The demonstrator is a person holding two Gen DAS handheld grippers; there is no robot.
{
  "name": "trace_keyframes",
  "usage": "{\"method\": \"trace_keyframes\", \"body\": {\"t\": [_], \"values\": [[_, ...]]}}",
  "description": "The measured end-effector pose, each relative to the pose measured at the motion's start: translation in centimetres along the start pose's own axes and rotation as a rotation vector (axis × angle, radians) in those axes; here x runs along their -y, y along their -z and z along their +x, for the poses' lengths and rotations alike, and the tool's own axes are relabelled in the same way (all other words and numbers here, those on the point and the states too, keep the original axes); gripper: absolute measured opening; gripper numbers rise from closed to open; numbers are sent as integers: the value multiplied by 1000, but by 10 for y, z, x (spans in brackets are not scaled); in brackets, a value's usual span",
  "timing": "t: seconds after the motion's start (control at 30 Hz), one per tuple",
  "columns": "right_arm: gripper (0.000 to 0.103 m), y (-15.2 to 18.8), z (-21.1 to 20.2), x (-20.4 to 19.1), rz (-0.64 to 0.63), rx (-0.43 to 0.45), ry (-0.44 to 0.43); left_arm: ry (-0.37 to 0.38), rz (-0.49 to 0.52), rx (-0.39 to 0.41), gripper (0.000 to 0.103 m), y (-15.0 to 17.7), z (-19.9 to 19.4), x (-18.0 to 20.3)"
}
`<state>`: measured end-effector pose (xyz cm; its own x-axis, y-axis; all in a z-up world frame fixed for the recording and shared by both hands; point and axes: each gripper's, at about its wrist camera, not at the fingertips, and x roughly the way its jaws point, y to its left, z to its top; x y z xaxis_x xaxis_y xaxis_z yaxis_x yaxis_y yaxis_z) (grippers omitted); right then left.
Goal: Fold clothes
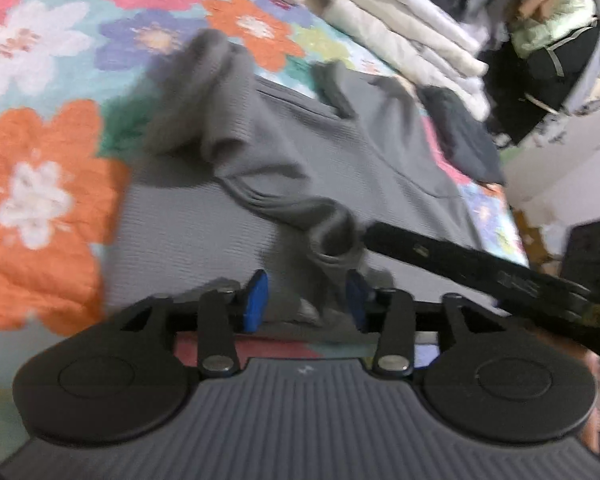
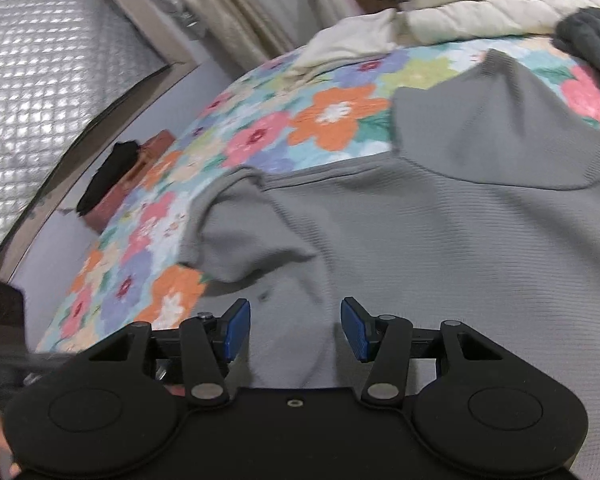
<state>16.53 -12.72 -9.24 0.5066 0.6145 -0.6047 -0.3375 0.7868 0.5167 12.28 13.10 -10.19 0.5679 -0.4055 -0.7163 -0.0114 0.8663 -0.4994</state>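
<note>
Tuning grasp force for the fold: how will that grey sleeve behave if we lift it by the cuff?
Probably floppy: the sleeve already lies bunched and creased across the grey top. Likely light, since the ribbed knit looks thin. It should drape and trail rather than hold shape; the cuff looks thicker, so probably grips best there.

One grey hooded top [image 2: 440,240] lies on one flowered quilt [image 2: 332,116], with one stack of pale folded clothes [image 2: 480,0] at one o'clock, one dark garment [image 1: 464,132], and two grippers.
</note>
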Motion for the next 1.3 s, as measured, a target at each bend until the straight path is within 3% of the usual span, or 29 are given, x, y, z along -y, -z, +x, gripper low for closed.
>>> {"method": "trace_keyframes", "body": {"t": [0.1, 0.17, 0.27, 0.33, 0.4, 0.43, 0.47, 0.5, 0.63, 0.8, 0.9, 0.97, 1.1, 1.2, 1.3], "values": [[61, 4, 0, -12, -46, -30, -23, -62, 33, 11, 67, -2, -4, -1], [63, 8, 3, -19, -91, -55, -10, -124, 63, 13, 70, -2, -4, -1], [66, 19, 14, -33, -221, -75, 77, -237, 108, 0, 72, -2, 0, 1], [66, 23, 23, -36, -285, -73, 129, -233, 109, -7, 72, -3, 4, -2], [65, 25, 35, -36, -352, -45, 177, -172, 65, -2, 73, -4, 4, -8], [62, 25, 39, -35, -376, -25, 195, -130, 29, 2, 73, -5, 5, -12], [32, 25, 42, -33, -397, -7, 210, -94, -15, 8, 73, -5, 4, -17], [18, 24, 42, -29, -399, -6, 198, -87, -30, 17, 73, -5, 4, -19], [15, 15, 9, -16, -268, 105, 126, -97, -1, 66, 73, -3, -1, -15], [15, 15, -61, -1, -210, 228, 213, -4, 134, 86, 73, 3, 0, 16], [15, 26, -91, 22, -171, 224, 321, 9, 194, 22, 73, 13, 16, 33], [15, 37, -99, 40, -115, 211, 378, -22, 231, -30, 73, 21, 31, 41], [15, 51, -102, 75, 72, 171, 347, -102, 273, -70, 73, 29, 49, 44], [15, 52, -104, 73, 71, 181, 341, -112, 263, -48, 73, 28, 43, 44], [15, 45, -118, 53, -4, 251, 293, -82, 258, -2, 73, 26, 33, 44]]}}
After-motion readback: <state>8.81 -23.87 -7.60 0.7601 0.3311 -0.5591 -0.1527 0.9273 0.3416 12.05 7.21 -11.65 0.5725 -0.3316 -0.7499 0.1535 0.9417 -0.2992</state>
